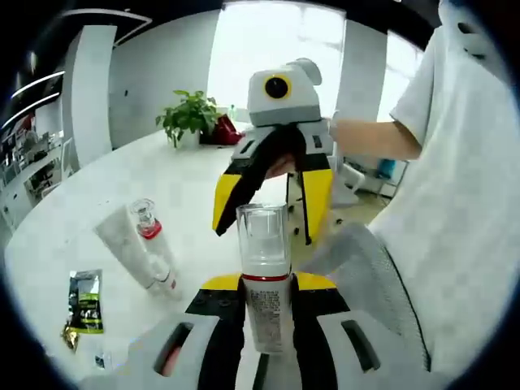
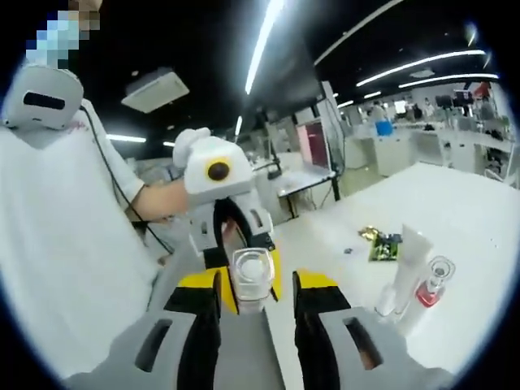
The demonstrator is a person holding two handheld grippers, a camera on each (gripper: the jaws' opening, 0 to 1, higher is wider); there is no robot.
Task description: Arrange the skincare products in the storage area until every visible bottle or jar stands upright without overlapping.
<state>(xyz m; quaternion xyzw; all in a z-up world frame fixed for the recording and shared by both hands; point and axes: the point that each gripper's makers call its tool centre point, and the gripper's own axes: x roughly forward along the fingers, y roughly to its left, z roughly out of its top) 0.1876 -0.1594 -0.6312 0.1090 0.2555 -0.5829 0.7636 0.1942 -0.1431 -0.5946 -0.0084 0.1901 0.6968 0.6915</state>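
The skincare bottle [image 1: 264,276], with its clear cap and red band, sits clamped between the jaws of my left gripper [image 1: 264,284], held upright above the white table [image 1: 97,179].

Taking the left gripper view from its left edge, I see a small dark sachet [image 1: 85,302] lying flat on the table. Next to it a white tube [image 1: 130,244] lies on its side, with a small red-collared bottle [image 1: 146,219] touching or overlapping it. I can't tell whether that small bottle is standing or leaning. Further back stands a potted plant [image 1: 188,115]. Right of centre my right gripper [image 1: 272,215] points towards the held bottle, its jaws apart and closing on nothing.

In the right gripper view, the left gripper [image 2: 244,272] is at centre with the bottle's clear cap [image 2: 250,280] between its jaws. The right gripper's [image 2: 256,325] own yellow-tipped jaws stand apart on either side of it. Off to the right are the sachet [image 2: 383,246], the tube [image 2: 406,268] and the small bottle [image 2: 431,288].

I judge the step in hand is placing the held bottle. To do it well I should keep it vertical, lower it onto bare table well apart from the tube, release only once the base sits flat, and keep the right gripper wide of the cap.
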